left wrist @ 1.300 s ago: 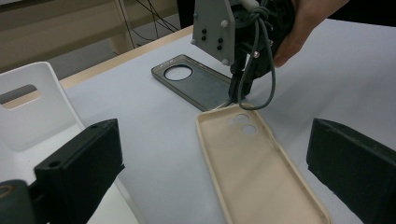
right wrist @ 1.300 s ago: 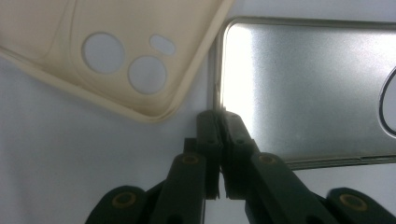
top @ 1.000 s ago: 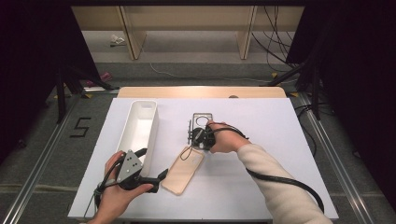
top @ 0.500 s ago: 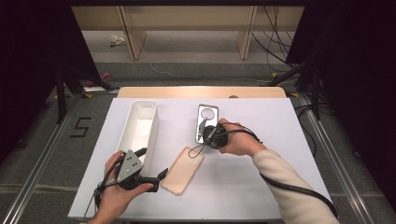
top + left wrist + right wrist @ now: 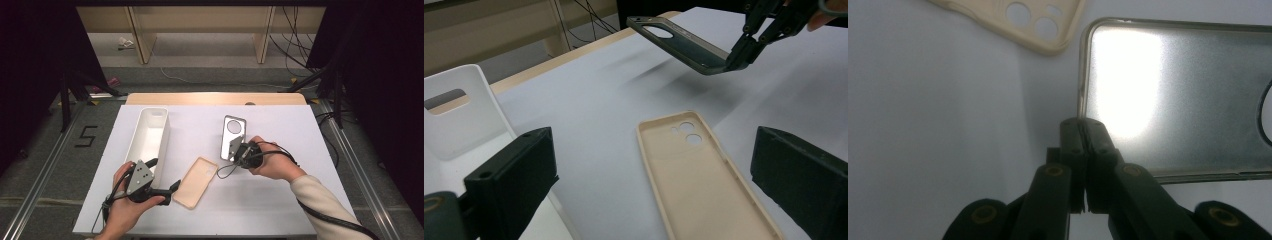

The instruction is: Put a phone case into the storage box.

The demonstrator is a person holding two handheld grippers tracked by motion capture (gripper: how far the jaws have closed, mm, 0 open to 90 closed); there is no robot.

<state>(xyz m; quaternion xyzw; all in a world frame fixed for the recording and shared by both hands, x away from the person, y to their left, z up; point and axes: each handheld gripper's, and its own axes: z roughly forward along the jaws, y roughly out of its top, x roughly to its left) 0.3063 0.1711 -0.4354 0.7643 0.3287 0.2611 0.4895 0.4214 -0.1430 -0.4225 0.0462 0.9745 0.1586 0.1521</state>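
A dark grey phone case [image 5: 233,134] with a round camera hole hangs tilted above the table, and my right gripper [image 5: 235,150] is shut on its near corner. In the right gripper view the jaws [image 5: 1082,127] pinch the rim of the dark case [image 5: 1173,100], whose glossy inside faces the camera. A beige phone case [image 5: 197,181] lies hollow side up on the white table. My left gripper [image 5: 172,187] stands open just left of its near end. In the left gripper view the beige case [image 5: 704,180] lies between the wide-apart jaws, with the dark case [image 5: 679,42] lifted beyond it.
A long white bin [image 5: 150,135] stands at the left of the white table top [image 5: 200,125], close to my left hand; its handle wall [image 5: 459,115] is beside the left jaw. A wooden strip [image 5: 215,98] borders the far edge. Cables trail from both grippers.
My right gripper has raised the dark case off the table, tilted it and carried it a little to the right. The left gripper and the beige case have stayed put.
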